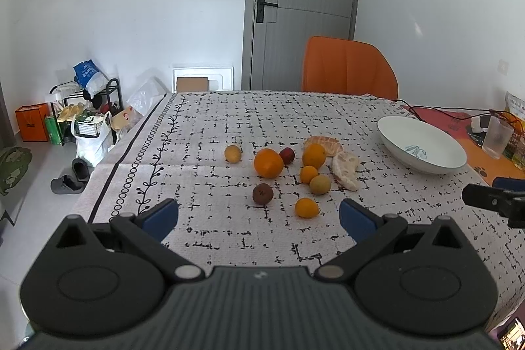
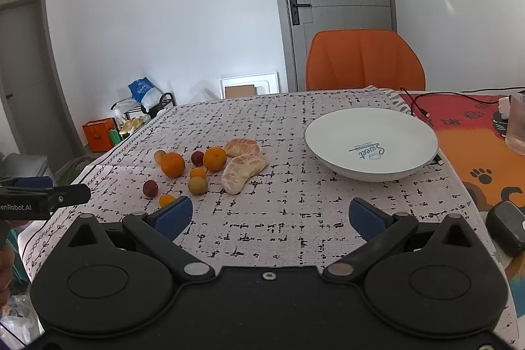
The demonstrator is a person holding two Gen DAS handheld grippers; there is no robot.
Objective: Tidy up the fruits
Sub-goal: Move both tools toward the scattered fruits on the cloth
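The left gripper (image 1: 259, 215) is seen with its blue-padded jaws spread wide and nothing held, raised above the patterned tablecloth (image 1: 229, 127). The right gripper (image 2: 270, 218) is likewise held wide and empty. Ahead of both, loose fruit is scattered on the cloth: a small orange (image 1: 306, 207) nearest the left gripper, a dark red fruit (image 1: 262, 193) beside it, a large orange (image 1: 268, 163) and a yellowish fruit (image 1: 232, 153) farther back. Two peeled citrus pieces (image 2: 243, 173) are laid just right of the cluster. A white bowl (image 2: 370, 150), printed "Sweet", is set well apart to the right, with nothing in it. An orange chair (image 2: 364, 59) is placed at the table's far edge.
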